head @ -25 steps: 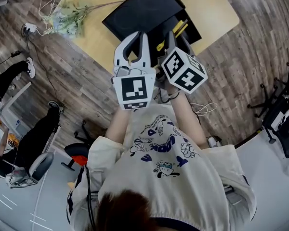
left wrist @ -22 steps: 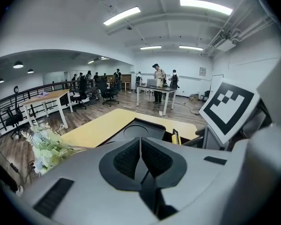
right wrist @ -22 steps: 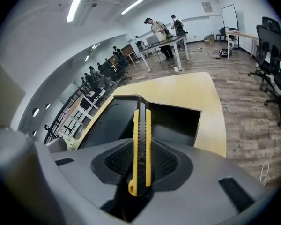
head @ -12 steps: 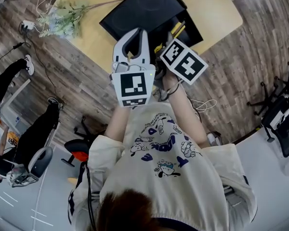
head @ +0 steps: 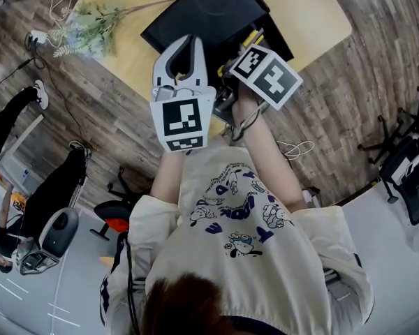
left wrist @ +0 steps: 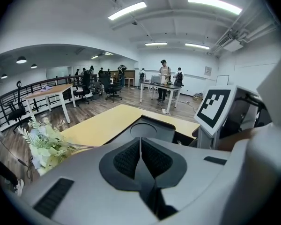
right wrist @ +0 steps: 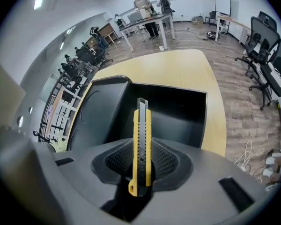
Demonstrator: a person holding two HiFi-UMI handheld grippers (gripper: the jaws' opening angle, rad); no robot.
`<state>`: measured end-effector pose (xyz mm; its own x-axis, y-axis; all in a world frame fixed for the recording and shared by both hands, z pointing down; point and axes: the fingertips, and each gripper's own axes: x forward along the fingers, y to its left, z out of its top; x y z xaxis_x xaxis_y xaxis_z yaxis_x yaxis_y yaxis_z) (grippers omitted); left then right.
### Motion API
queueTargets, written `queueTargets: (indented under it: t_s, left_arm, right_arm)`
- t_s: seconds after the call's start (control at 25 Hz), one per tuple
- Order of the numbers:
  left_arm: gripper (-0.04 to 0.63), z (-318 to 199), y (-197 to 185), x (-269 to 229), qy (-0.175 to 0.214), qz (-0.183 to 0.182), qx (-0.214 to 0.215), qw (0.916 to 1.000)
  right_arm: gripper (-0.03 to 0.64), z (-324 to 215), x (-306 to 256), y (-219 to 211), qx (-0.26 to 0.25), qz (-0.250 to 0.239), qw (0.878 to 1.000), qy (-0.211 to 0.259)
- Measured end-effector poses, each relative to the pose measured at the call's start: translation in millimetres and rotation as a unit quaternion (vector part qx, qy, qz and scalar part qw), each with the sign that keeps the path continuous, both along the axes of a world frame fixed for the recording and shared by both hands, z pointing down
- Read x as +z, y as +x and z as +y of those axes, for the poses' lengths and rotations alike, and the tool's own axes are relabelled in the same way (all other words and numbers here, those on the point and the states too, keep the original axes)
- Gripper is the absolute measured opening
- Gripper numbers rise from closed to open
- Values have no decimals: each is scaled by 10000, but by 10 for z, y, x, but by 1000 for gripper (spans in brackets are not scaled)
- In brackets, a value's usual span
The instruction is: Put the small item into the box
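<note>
My right gripper (right wrist: 141, 146) is shut on a yellow and black utility knife (right wrist: 141, 139), which stands upright between the pads and points at the open black box (right wrist: 178, 109). The box's lid (right wrist: 100, 116) lies to the left of it. In the head view the knife (head: 255, 39) pokes out past the right gripper's marker cube (head: 265, 75), over the near edge of the box (head: 213, 9). My left gripper (head: 185, 44) hovers just left of it, jaws shut with nothing between the pads (left wrist: 152, 156).
The box sits on a yellow table (head: 314, 12) with a bunch of artificial flowers (head: 84, 33) at its left end. White cables (head: 63, 2) trail over the wooden floor. Office chairs (head: 405, 159) stand at the right, and seated people (head: 28, 208) are at the left.
Both grippers have moved forward toward the box. The left one has also drifted left. The knife stays held in the right gripper.
</note>
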<state>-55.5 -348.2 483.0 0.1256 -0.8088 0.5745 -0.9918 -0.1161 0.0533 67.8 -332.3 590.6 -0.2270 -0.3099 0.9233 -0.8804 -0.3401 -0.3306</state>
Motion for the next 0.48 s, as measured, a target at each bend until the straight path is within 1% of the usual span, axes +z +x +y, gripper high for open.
queueTargets:
  t_s: [0.12, 0.32, 0.4, 0.48]
  left_arm:
    - [25, -12, -76, -5, -1, -45, -62, 10000]
    - [25, -13, -124, -2, -14, -77, -123, 9999]
    - [25, -17, -149, -3, -14, -87, -171, 9998]
    - [25, -22, -184, 1, -15, -106, -211, 9997]
  right_arm:
    - [129, -14, 24, -44, 129, -168, 9997, -135]
    - [129, 36, 180, -108, 641, -617, 9935, -705]
    - [129, 43, 214, -117, 713, -650, 9922, -794]
    - [129, 34, 227, -109, 757, -573, 9925, -776]
